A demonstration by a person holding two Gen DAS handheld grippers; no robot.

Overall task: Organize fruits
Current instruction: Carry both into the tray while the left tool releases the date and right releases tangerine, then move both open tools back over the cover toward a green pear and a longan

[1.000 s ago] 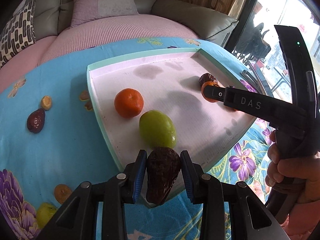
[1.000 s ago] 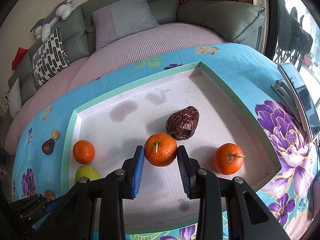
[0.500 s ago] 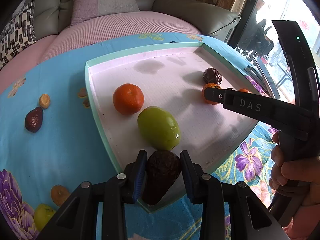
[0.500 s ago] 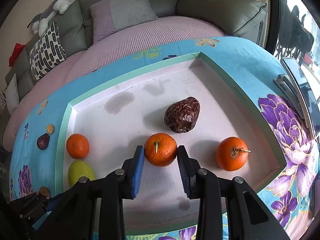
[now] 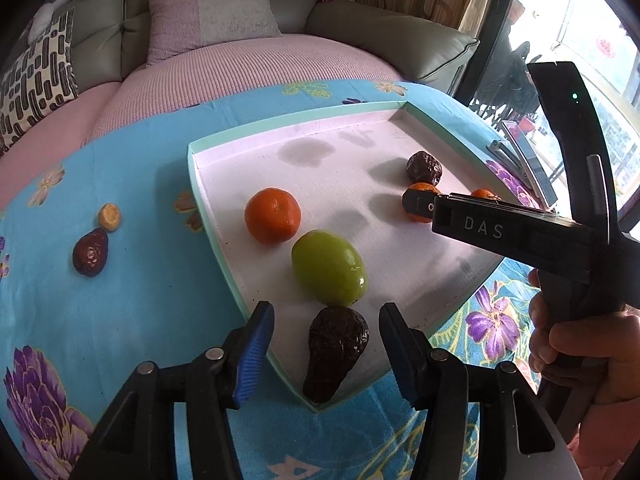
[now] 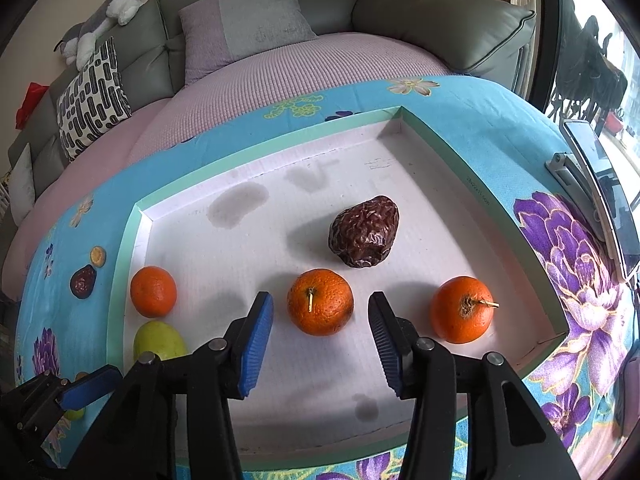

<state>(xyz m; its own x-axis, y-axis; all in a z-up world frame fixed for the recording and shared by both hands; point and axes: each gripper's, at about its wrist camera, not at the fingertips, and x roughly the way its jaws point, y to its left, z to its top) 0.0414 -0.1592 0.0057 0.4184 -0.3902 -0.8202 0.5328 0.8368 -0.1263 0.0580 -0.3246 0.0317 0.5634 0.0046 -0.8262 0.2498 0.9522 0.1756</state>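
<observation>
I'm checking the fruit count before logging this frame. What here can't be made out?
- Left wrist view: the right gripper's bar covers most of two oranges.
- Right wrist view: the green fruit is partly behind gripper parts.
- Right wrist view: a yellow-green fruit on the cloth shows only as a sliver behind the left gripper's finger.

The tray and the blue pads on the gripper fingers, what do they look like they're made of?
The tray looks like cardboard or foam board: thin mint-green walls, a matte white floor with fine ribbing and grey stains soaked into it. I can't tell which. The blue pads on the right gripper look like rubber or soft plastic: matte, with close ridges across the face, fixed on hard black plastic fingers.
</observation>
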